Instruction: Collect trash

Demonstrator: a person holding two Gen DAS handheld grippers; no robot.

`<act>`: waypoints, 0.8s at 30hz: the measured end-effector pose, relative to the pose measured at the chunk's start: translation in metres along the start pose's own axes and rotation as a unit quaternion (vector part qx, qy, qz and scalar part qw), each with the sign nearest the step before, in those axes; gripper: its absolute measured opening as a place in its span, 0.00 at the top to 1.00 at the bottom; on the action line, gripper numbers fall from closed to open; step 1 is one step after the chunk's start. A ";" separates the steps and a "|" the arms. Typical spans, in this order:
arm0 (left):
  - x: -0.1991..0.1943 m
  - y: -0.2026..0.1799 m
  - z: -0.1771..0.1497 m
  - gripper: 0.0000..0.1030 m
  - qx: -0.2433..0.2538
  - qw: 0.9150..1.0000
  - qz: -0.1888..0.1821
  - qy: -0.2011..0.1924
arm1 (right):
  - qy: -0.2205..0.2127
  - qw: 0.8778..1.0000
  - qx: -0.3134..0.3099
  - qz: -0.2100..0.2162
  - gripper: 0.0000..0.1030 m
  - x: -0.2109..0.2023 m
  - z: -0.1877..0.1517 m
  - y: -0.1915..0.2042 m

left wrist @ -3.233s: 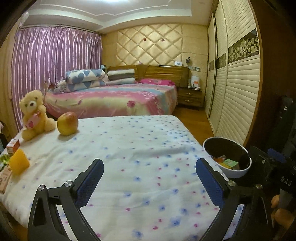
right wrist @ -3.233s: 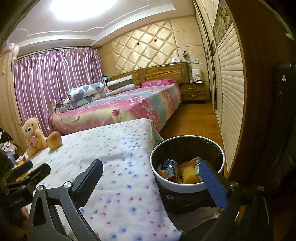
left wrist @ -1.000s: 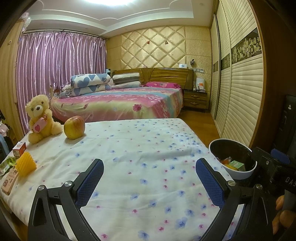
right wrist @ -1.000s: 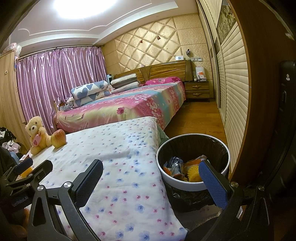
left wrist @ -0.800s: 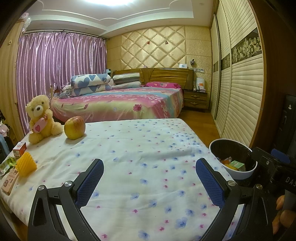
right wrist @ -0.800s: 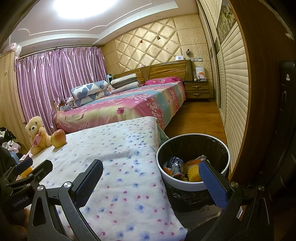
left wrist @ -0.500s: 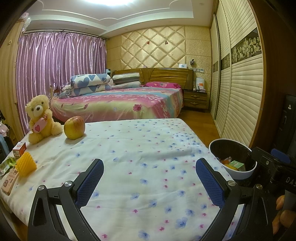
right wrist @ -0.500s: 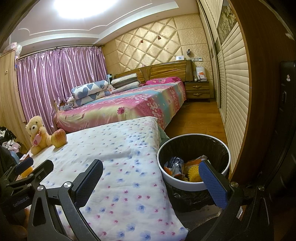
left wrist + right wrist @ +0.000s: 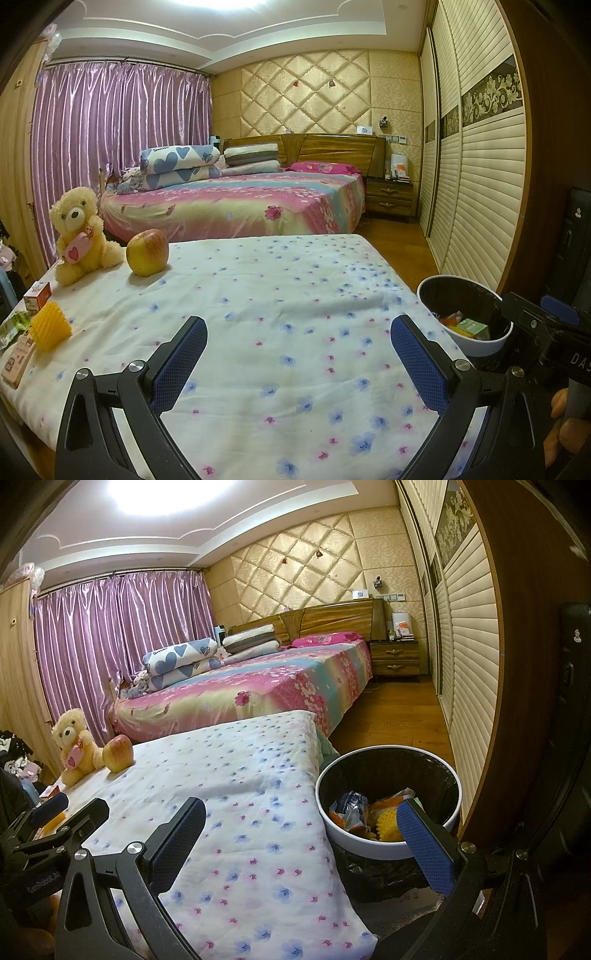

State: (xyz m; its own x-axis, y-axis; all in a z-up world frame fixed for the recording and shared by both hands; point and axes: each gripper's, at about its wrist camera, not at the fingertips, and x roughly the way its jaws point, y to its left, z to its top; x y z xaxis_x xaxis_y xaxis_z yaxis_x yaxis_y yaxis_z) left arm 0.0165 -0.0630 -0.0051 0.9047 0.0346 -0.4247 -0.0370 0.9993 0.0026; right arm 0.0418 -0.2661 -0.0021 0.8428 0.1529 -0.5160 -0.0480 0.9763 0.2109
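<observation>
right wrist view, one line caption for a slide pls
Open right gripper hovers between the floral-covered table and a trash bin already holding wrappers.

A low surface covered with a white sheet printed with blue and pink flowers [image 9: 295,317] carries a yellow teddy bear [image 9: 79,236] at its far left corner, with a red-yellow apple [image 9: 147,252] just beside it. Along the left edge lie a small red-and-white box [image 9: 37,297], a spiky yellow piece [image 9: 50,330], a green wrapper [image 9: 13,326] and a pink carton [image 9: 16,360], close together. The wooden floor [image 9: 399,716] to the right bears a white trash bin lined with a black bag [image 9: 388,849], standing against the sheet's right edge and holding wrappers and a yellow spiky piece.
</observation>
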 end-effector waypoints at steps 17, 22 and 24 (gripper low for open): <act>0.005 0.002 -0.001 0.02 0.000 1.000 -0.002 0.005 | 0.001 1.000 -0.001 -0.001 0.00 0.001 0.000 0.002; 0.006 0.003 -0.001 0.02 -0.001 1.000 -0.003 0.005 | 0.002 1.000 -0.001 0.000 0.00 0.002 0.000 0.004; 0.006 0.002 -0.001 0.02 0.000 1.000 -0.003 0.005 | 0.002 1.000 -0.001 0.000 0.00 0.001 0.000 0.004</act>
State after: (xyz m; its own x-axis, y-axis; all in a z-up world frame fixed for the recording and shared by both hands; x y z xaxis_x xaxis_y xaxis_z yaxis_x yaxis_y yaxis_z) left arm 0.0219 -0.0603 -0.0083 0.9003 0.0281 -0.4344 -0.0315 0.9995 -0.0007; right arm 0.0427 -0.2622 -0.0023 0.8404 0.1545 -0.5194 -0.0495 0.9764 0.2104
